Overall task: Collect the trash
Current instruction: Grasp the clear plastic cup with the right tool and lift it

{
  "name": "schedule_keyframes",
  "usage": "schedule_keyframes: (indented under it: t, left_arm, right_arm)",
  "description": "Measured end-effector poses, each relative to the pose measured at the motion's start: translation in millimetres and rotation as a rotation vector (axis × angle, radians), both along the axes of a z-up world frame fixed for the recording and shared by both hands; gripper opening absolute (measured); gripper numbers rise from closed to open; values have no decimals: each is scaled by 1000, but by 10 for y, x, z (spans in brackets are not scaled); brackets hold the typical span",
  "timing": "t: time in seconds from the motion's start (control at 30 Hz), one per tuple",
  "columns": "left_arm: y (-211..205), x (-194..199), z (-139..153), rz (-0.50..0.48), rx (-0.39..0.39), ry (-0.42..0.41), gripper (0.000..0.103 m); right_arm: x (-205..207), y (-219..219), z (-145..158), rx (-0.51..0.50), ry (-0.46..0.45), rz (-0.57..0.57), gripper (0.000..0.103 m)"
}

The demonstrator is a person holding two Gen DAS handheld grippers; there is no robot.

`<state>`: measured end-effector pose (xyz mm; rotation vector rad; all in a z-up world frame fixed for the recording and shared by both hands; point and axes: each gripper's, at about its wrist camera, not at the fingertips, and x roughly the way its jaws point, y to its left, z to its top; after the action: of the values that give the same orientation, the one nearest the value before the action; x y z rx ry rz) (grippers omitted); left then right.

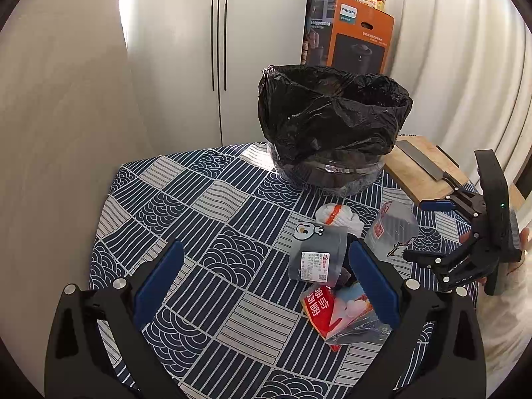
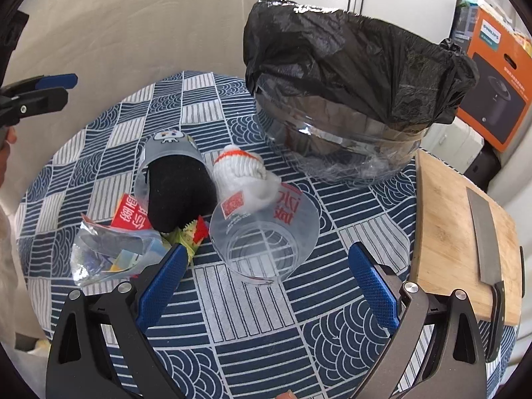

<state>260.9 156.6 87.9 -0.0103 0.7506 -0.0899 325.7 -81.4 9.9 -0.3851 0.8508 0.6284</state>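
A pile of trash lies on the patterned tablecloth: a grey plastic cup on its side with a black sock in it, a white balled sock with an orange band, a clear plastic cup and a red wrapper. Behind them stands the bin lined with a black bag. My left gripper is open just left of the pile, its right finger beside the grey cup. My right gripper is open, with the clear cup's mouth just ahead of it.
A wooden cutting board with a cleaver lies at the table's right edge. An orange appliance box stands behind the bin. A green-yellow wrapper and a clear bag lie in the pile.
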Motion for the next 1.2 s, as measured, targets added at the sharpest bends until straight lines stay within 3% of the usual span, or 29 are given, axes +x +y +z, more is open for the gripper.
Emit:
schedule_keyframes:
  t: [0.3,0.33,0.37,0.43,0.77,0.93,1.2]
  left_arm:
    - [20,-85,-96,10,-10,16,97]
    - [19,-96,-109,10,-12,18,97]
    - [15,-109,-121,9,-12,18,97]
    - [12,-133,-141,4,-16,20,97]
    - [-96,-213,-265,-54,-39,16,97]
    - [-186,-233,-339,-119,-88,14,97]
    - [-409,-223,-455,-227,-92,28,97]
  right_arm:
    - [90,123,-250,1,-10,12,89]
    - [109,131,-278,-8,1,5,63]
    - [129,131,-300,-10,15,4,56]
    - [163,91,-293,18,32,-19,52]
    - [155,-182,-85,54,56,-121,52]
    - [84,-330,38,54,52,-179,52]
    - [-128,-485,170,54,24,-223,53]
